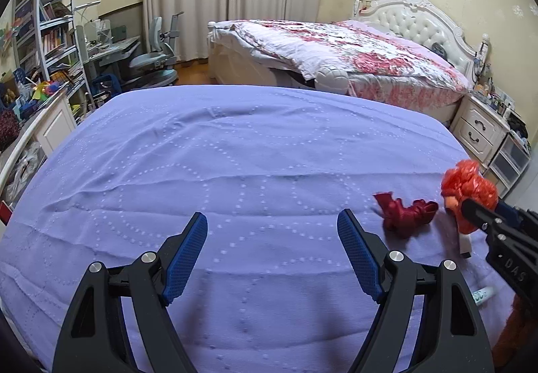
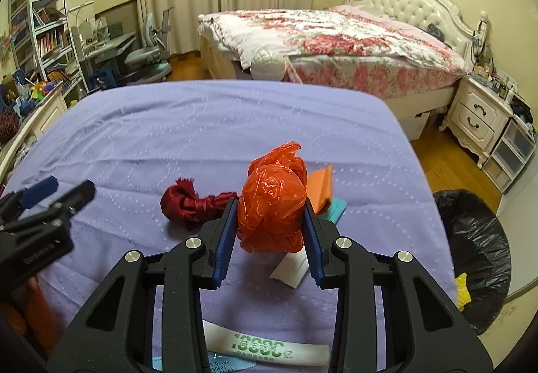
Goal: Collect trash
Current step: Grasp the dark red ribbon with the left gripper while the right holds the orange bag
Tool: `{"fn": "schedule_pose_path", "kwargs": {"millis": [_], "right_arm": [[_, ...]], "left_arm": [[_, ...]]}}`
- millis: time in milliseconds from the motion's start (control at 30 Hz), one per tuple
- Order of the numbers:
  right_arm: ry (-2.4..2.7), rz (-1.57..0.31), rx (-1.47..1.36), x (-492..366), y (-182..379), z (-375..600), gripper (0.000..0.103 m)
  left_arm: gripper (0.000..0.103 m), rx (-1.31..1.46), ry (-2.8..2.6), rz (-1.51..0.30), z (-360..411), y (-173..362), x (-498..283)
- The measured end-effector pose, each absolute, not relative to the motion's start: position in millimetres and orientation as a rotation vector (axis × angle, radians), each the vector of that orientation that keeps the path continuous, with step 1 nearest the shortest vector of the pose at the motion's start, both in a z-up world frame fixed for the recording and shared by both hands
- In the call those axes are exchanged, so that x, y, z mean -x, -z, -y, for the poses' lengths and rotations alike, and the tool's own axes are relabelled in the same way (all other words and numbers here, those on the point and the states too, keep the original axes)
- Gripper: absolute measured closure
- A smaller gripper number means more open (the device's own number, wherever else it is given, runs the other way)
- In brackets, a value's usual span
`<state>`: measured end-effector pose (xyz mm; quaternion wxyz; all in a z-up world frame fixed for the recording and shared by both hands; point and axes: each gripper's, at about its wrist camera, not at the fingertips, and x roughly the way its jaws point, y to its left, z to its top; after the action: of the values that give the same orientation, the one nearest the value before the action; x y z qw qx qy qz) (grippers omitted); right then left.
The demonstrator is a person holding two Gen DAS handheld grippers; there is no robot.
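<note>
On the purple bed point(image 2: 201, 124), our right tool point(image 2: 269, 215) is clamped on the orange bag point(image 2: 272, 211), beside a red cloth point(image 2: 188, 201); our left tool point(image 1: 272, 235) hangs apart, empty, over bare sheet.

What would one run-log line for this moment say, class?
stage: grasp | right gripper: fingers shut on orange plastic bag | left gripper: open, empty | red cloth: on purple bedspread | bin: right
</note>
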<state>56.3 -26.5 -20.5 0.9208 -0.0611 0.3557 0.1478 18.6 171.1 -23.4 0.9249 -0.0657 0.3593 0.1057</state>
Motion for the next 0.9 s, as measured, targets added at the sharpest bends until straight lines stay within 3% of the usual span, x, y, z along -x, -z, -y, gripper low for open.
{"fn": "schedule_pose_path", "kwargs": {"millis": [333,900], "right_arm": [[-0.207,-0.680,0.083,-55,1,78,0.067],[-0.103,-0.732,0.002,-64,28,142,0.067]], "left_arm": [[0.026,0.099,-0.130,-0.751,-131,25,-33],[0.026,0.005,-0.021,-0.823,-78,44,-74]]}}
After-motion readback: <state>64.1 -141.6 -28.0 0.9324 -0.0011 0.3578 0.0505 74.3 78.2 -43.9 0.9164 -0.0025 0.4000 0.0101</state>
